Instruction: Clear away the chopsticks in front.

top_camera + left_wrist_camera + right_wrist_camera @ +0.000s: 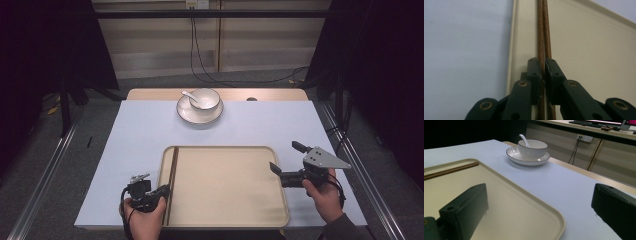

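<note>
Left hand-held gripper [543,65] pinching chopsticks [543,30] in tray [230,200]; right hand-held gripper [285,157] spread

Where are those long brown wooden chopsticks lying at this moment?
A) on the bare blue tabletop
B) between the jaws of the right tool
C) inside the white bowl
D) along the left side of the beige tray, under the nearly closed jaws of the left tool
D: the brown wooden chopsticks lie along the left edge of the beige tray, with the left gripper over them, jaws almost together.
</note>
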